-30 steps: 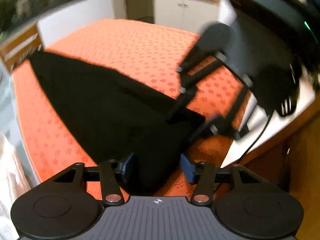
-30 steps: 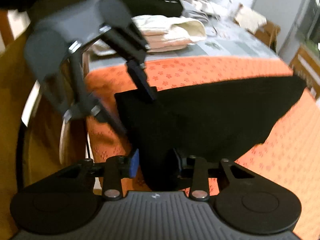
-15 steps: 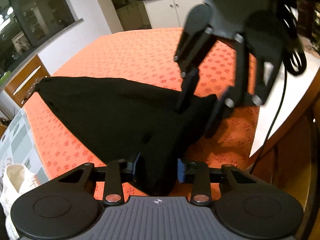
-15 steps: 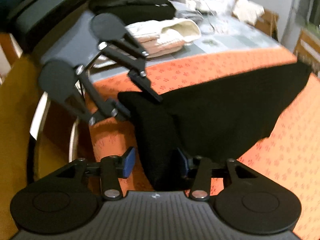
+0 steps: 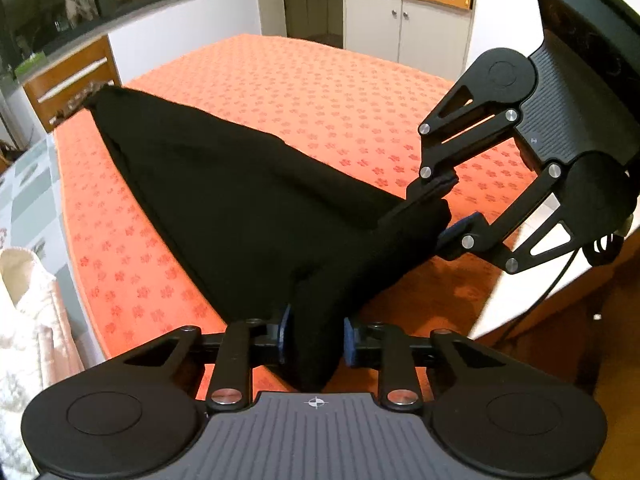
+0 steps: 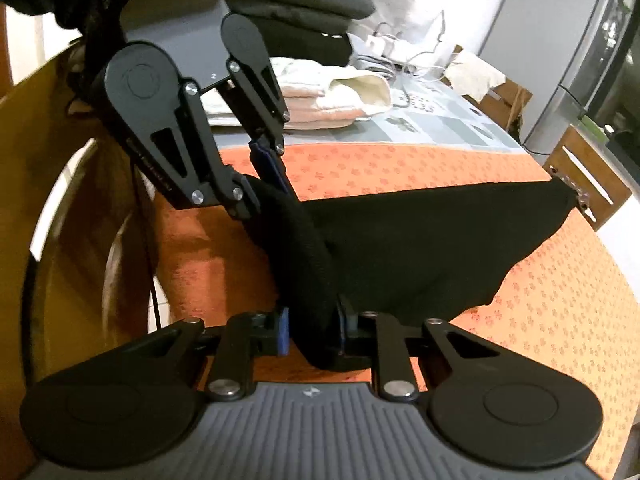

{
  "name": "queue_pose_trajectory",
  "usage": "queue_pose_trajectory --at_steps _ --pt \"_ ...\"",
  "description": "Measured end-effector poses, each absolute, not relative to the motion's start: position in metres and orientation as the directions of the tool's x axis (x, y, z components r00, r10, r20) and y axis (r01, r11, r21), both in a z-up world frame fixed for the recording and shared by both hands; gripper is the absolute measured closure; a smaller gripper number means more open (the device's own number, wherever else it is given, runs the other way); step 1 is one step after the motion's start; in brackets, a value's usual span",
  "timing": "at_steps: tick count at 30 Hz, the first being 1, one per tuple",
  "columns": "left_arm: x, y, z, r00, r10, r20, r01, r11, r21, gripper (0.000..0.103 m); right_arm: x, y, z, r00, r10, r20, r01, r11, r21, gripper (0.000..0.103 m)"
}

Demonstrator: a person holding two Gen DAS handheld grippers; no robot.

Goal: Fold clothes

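A black garment [image 5: 224, 200] lies stretched across the orange patterned tablecloth [image 5: 340, 92], its far end at the table's far edge. My left gripper [image 5: 315, 340] is shut on a bunched corner of it at the near edge. My right gripper [image 6: 313, 332] is shut on the neighbouring corner, and the garment [image 6: 420, 248] fans away to the right. Each gripper shows in the other's view: the right one [image 5: 448, 208] at the right, the left one [image 6: 260, 196] at the upper left. A taut band of cloth runs between the two grips.
Folded cream and dark clothes [image 6: 332, 96] are stacked on the grey-checked part of the table [image 6: 440, 124] beyond the orange cloth. A wooden chair [image 5: 68, 80] stands at the far left edge. White cabinets [image 5: 404, 28] are behind the table. A cream garment [image 5: 28, 300] lies at the left.
Both grippers have kept their hold on the garment and swung with it. The two held corners have come closer together, and the views have steadied.
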State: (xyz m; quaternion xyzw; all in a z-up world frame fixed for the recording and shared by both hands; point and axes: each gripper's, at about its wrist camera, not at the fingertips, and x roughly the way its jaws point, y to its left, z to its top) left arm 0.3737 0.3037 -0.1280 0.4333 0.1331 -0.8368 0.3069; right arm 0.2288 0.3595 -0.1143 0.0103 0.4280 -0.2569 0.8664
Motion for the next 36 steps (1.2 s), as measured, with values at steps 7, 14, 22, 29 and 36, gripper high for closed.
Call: queue_pose_trajectory --at_steps 7,14,22,29,36 --pt "0.371 0.328 -0.117 -0.442 -0.238 -0.865 0.536 -0.843 -0.041 0.076 0.229 0.371 -0.098 0.485 -0.266 -0.833 0.475 0.880 -0.004 0.078" --pt "0.385 0.299 -0.122 -0.486 -0.139 -0.863 0.619 -0.752 -0.227 0.072 0.213 0.337 -0.108 0.537 -0.128 -0.834 0.584 0.770 0.258 0.077" --pt "0.419 0.273 -0.133 -0.550 -0.169 -0.818 0.769 -0.485 -0.416 0.062 0.166 0.311 -0.133 0.611 -0.182 -0.770 0.725 0.519 0.452 0.073" --pt "0.425 0.279 -0.136 -0.518 -0.278 -0.809 0.841 -0.335 -0.424 0.053 0.154 0.321 -0.132 0.602 -0.236 -0.762 0.757 0.473 0.452 0.072" --pt "0.405 0.294 -0.111 -0.452 -0.413 -0.791 0.867 -0.413 -0.279 0.061 0.169 0.331 -0.111 0.498 -0.361 -0.789 0.798 0.547 0.253 0.070"
